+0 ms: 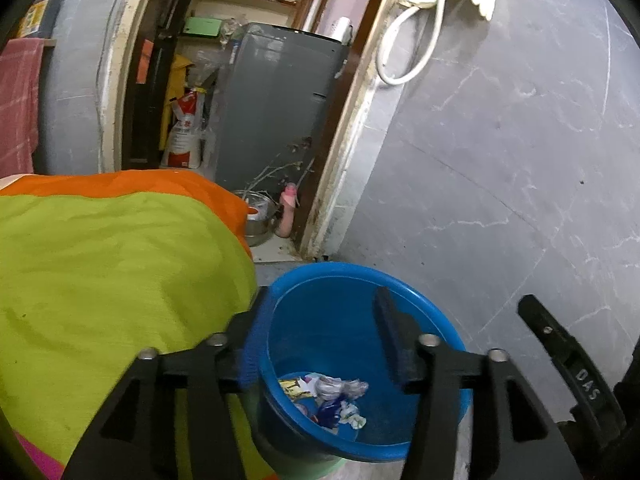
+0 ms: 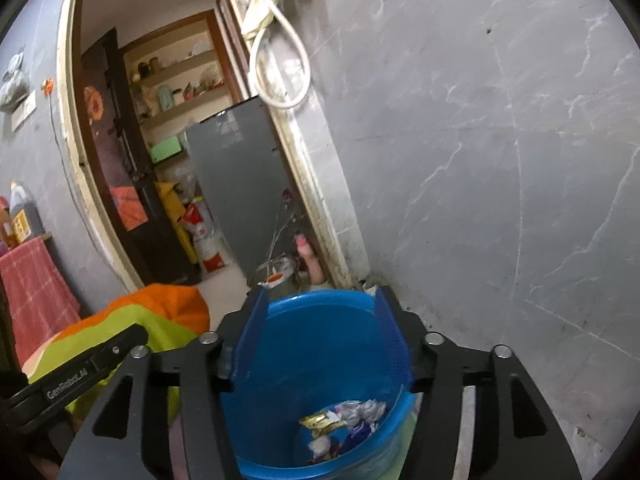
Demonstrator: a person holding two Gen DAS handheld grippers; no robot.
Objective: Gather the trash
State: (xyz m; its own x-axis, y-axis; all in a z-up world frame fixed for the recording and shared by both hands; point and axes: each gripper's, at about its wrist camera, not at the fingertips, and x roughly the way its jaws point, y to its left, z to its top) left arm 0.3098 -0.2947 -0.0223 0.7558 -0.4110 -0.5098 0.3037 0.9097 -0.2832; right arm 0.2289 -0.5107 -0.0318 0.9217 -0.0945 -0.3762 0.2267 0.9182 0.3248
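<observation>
Both the left gripper [image 1: 326,336] and right gripper [image 2: 322,338] are hanging over the blue bin [image 1: 404,442], jaws standing apart and gripping nothing, while crumpled wrappers [image 2: 346,420] are lying at its bottom.

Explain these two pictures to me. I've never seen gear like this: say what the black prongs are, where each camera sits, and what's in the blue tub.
The black prongs are two-finger grippers, one in each of a person's hands. Each picture comes from a camera mounted on a gripper, looking along its fingers. The first shows the left gripper, the second the right gripper. Both have their jaws open and hold nothing. Below them stands a blue bucket with crumpled wrappers at its bottom. Beside it lies a green and orange cloth. Behind is a grey tiled wall and a doorway.
</observation>
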